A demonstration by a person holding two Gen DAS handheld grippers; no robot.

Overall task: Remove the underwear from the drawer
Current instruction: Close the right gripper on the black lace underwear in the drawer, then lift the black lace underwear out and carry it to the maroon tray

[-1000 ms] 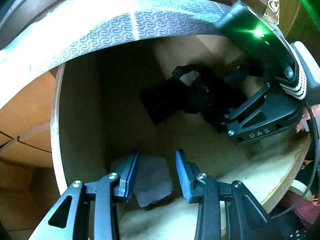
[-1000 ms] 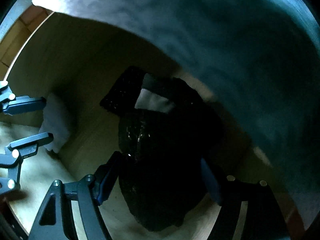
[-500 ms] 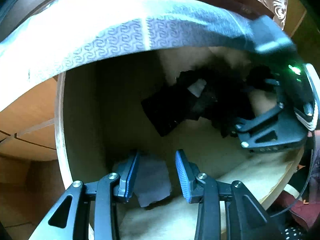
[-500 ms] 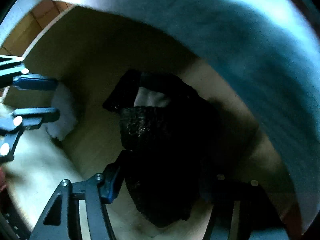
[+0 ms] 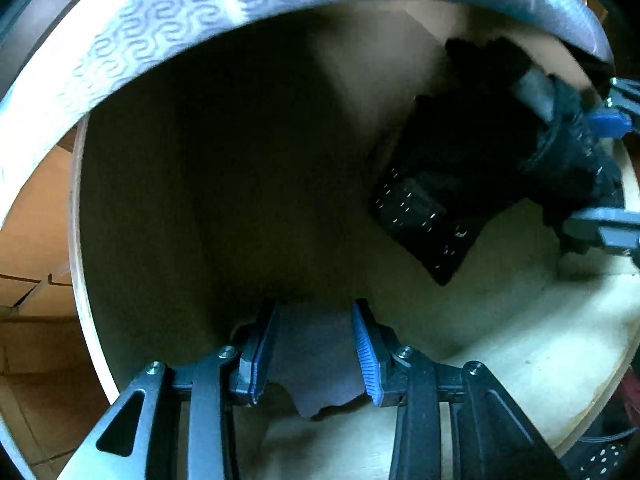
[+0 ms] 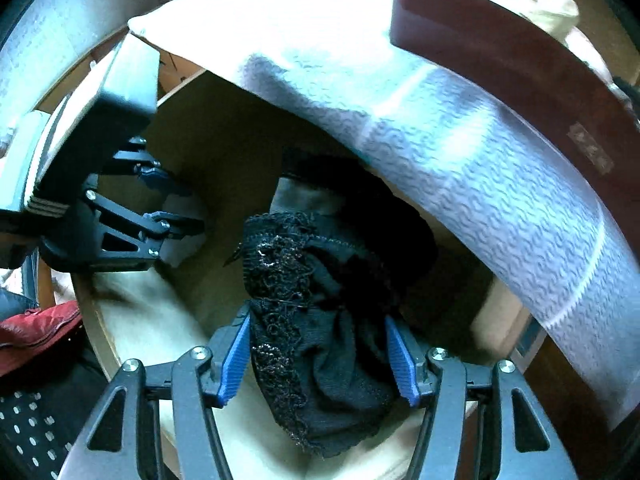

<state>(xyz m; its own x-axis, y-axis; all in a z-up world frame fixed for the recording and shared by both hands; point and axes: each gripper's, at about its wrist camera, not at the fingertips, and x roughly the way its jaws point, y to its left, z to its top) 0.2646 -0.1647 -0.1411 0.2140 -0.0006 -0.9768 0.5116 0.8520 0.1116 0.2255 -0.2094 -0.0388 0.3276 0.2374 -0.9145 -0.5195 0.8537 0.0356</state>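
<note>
Black lace underwear (image 6: 320,300) hangs bunched between the blue pads of my right gripper (image 6: 318,360), which is shut on it above the wooden drawer (image 6: 92,320). The left wrist view shows the same black bundle (image 5: 460,184) at the upper right, trailing from the right gripper (image 5: 604,176) to the drawer floor. My left gripper (image 5: 313,356) sits low at the drawer's left wall, shut on a pale grey cloth (image 5: 316,380). The right wrist view has that left gripper (image 6: 180,204) at the left, with the pale cloth (image 6: 180,240) in its fingers.
A white patterned sheet (image 5: 160,28) overhangs the drawer opening, and arches over it in the right wrist view too (image 6: 500,200). A dark red-brown wooden panel (image 6: 500,60) lies above it. Red fabric (image 6: 36,328) lies outside the drawer at the left. The drawer floor (image 5: 520,340) is bare pale wood.
My right gripper has pulled back and up with the black underwear, lifting it off the drawer floor. My left gripper stayed on the pale cloth and shifted left in the drawer.
</note>
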